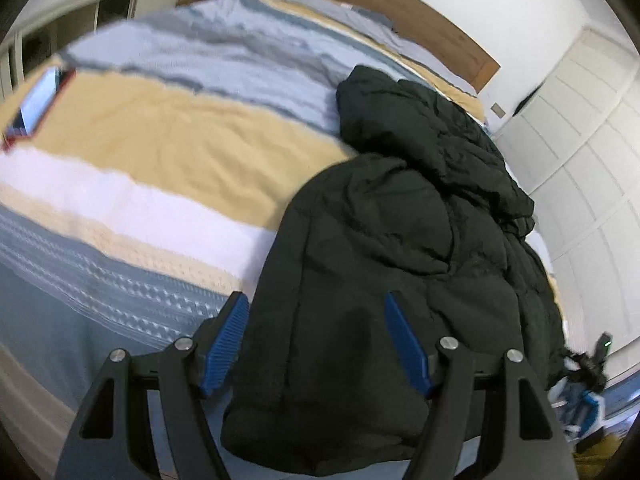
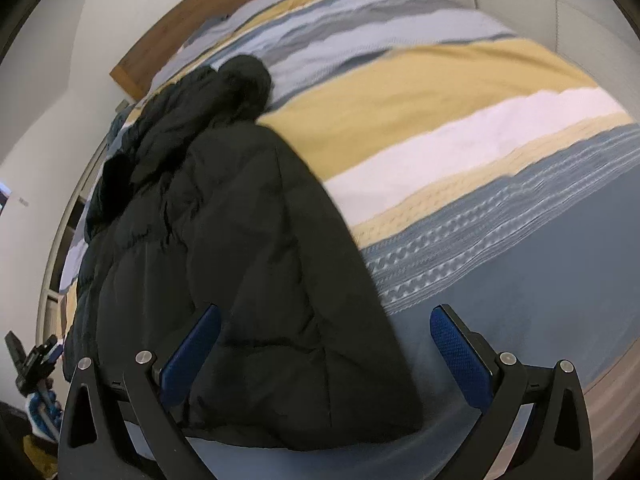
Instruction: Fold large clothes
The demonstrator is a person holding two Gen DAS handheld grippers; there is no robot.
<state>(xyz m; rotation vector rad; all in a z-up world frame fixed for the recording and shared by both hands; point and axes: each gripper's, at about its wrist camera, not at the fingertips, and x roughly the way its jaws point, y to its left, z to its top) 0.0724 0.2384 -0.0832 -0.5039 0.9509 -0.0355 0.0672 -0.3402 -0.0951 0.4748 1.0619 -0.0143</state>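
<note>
Now the black padded jacket lies on the bed, along the side edge that is close to the white wardrobe doors. Its long axis runs from the foot edge of the bed up toward the wooden headboard: the hem is at the foot edge, nearest to both tools, and the hood end points away to the headboard.

The left gripper hangs over the hem with its jaws apart; one blue pad is over the striped cover, the other over the black cloth, so the jacket's side edge passes between them. Nothing is pinched. The right gripper also has its jaws wide apart and empty, and in its view the hem corner on the inner side of the bed lies between the pads.

I judge that both hands are about equally near to the hem, each over its own part of it. The coming grasp probably depends on this: the hem lies straight ahead and below the jaws, across their line.

A phone lies far off at the opposite side edge.
</note>
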